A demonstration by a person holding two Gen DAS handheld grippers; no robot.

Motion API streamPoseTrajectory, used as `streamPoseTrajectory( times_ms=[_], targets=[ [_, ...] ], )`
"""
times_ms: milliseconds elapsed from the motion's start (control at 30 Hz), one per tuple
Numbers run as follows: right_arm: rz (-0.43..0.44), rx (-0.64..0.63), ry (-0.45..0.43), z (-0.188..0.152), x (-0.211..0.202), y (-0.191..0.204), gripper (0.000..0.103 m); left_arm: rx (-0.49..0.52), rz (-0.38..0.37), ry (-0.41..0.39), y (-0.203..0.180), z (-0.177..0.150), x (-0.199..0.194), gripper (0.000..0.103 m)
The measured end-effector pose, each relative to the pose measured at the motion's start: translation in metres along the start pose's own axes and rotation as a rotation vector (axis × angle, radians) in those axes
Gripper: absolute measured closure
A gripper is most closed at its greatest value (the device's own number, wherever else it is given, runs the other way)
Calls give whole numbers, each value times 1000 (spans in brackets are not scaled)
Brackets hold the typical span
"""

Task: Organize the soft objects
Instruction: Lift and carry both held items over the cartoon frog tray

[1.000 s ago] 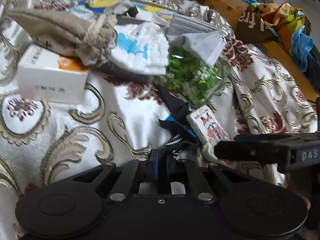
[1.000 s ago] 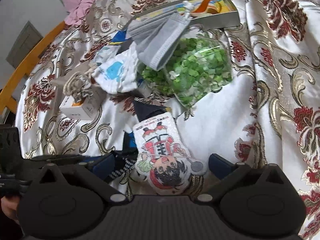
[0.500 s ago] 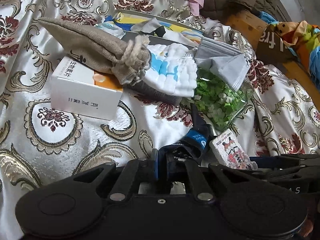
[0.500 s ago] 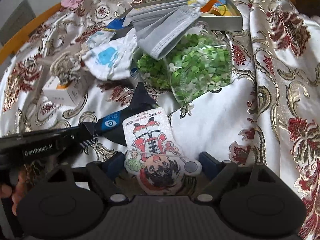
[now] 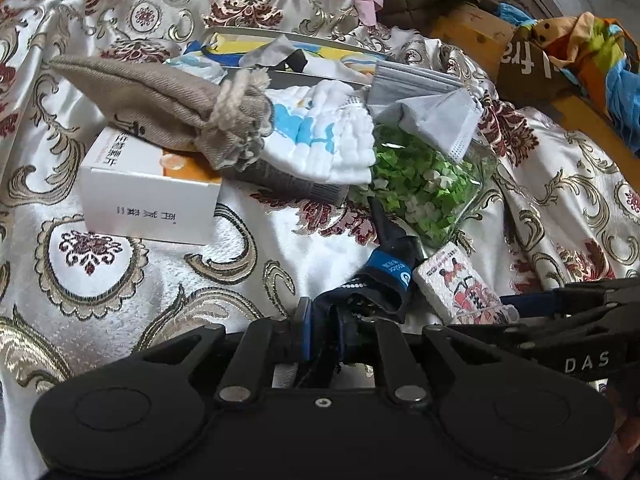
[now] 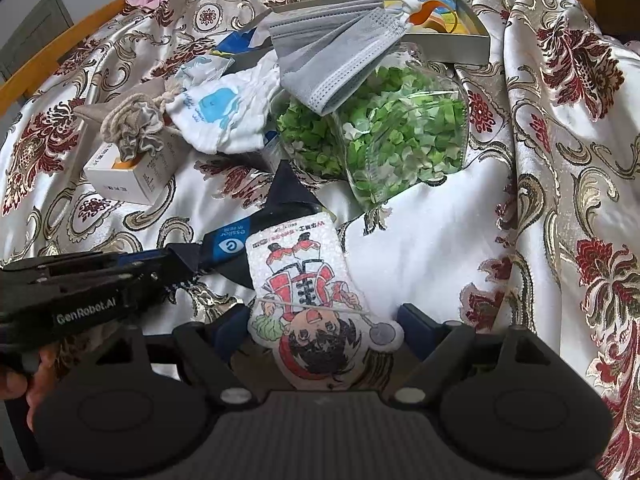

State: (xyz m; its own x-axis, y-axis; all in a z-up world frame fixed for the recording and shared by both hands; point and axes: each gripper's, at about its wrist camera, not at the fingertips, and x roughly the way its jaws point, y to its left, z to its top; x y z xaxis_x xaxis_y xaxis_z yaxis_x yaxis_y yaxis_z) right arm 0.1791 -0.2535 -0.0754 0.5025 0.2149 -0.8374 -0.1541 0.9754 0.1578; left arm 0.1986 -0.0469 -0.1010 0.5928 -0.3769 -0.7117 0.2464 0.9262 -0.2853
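My left gripper has a dark blue cloth with a light blue label between its pads; its jaws are opening, and the cloth still looks pinched. In the right wrist view that gripper pulls the cloth leftward off the bedspread. My right gripper straddles a flat cartoon plush, with a pad against each side. The plush lies beside the cloth, with the right gripper just to its right.
Behind lie a beige drawstring pouch on a white box, a white whale-print cloth, grey face masks, a clear bag of green paper stars and a picture box. A patterned bedspread covers everything.
The right jaws have narrowed onto the cartoon plush. The left gripper has drawn the dark cloth taut to the left and now looks farther up the bed.
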Motion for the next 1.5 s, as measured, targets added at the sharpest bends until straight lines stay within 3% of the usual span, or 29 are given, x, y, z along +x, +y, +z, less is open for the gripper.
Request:
streamPoseTrajectory(
  times_ms=[167,400,733,1167,1500],
  targets=[
    [33,29,-27,1,-7,-5,19,-11,10,-31,1,-1,-2,95],
    [51,50,-101,1,-18,-9,19,47,62,-165,-4,1,-18,102],
    [92,57,-302,2,-45,-12,19,14,-7,-305,-9,4,-52,102],
    [120,76,-496,0,-69,-17,19,-75,-131,-360,-18,14,-89,102],
    [136,149,-564,4,-77,-33,19,-210,-188,-353,-18,59,-106,102]
  ],
)
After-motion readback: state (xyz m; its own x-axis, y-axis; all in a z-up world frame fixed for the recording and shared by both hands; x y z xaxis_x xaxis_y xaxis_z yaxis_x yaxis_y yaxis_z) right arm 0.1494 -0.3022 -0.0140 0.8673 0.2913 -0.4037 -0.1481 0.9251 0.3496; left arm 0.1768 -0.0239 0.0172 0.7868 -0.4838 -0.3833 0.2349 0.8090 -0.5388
